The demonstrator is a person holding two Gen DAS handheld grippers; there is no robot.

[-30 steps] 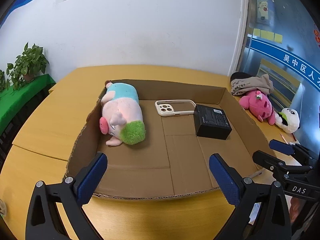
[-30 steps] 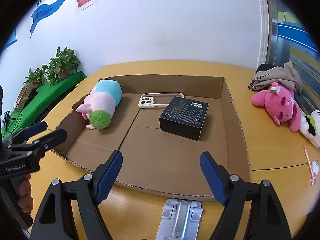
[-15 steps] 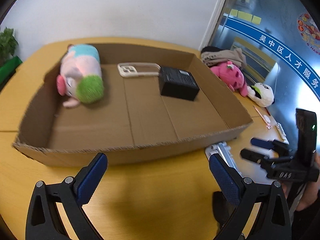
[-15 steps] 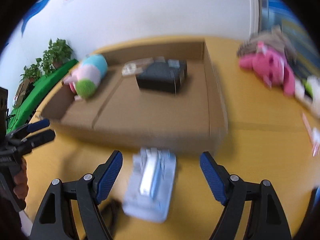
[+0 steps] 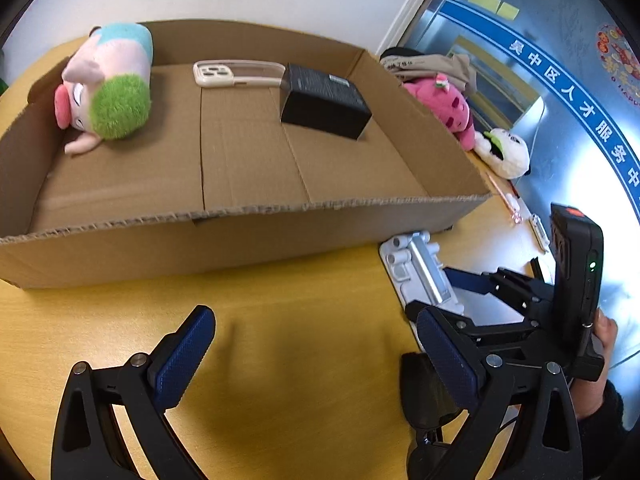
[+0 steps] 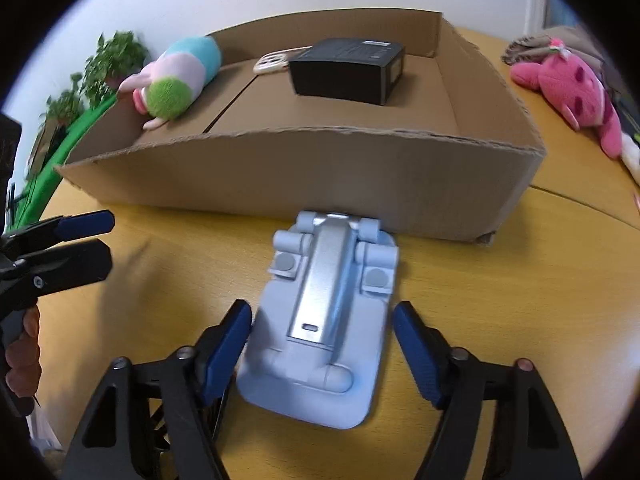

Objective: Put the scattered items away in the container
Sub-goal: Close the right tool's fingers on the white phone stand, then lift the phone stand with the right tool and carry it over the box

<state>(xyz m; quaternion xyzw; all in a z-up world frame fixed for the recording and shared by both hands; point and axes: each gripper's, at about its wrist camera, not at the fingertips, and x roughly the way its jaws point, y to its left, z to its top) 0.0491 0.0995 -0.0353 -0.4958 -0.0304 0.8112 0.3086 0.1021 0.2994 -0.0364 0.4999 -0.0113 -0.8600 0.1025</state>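
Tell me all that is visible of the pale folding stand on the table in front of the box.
The folding stand looks like pale grey-blue plastic with a silvery metal arm down its middle, hinge knuckles and round pads at its far end. It lies folded flat on the yellow table, close before the cardboard box. The right gripper straddles it, its jaws just closing, pads not yet pressing.

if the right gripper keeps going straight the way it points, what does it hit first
Most likely the grey folding stand lying flat on the table: it already sits between the right gripper's fingers, which have just been closing and look not yet pressed on it. Depth is hard to judge.
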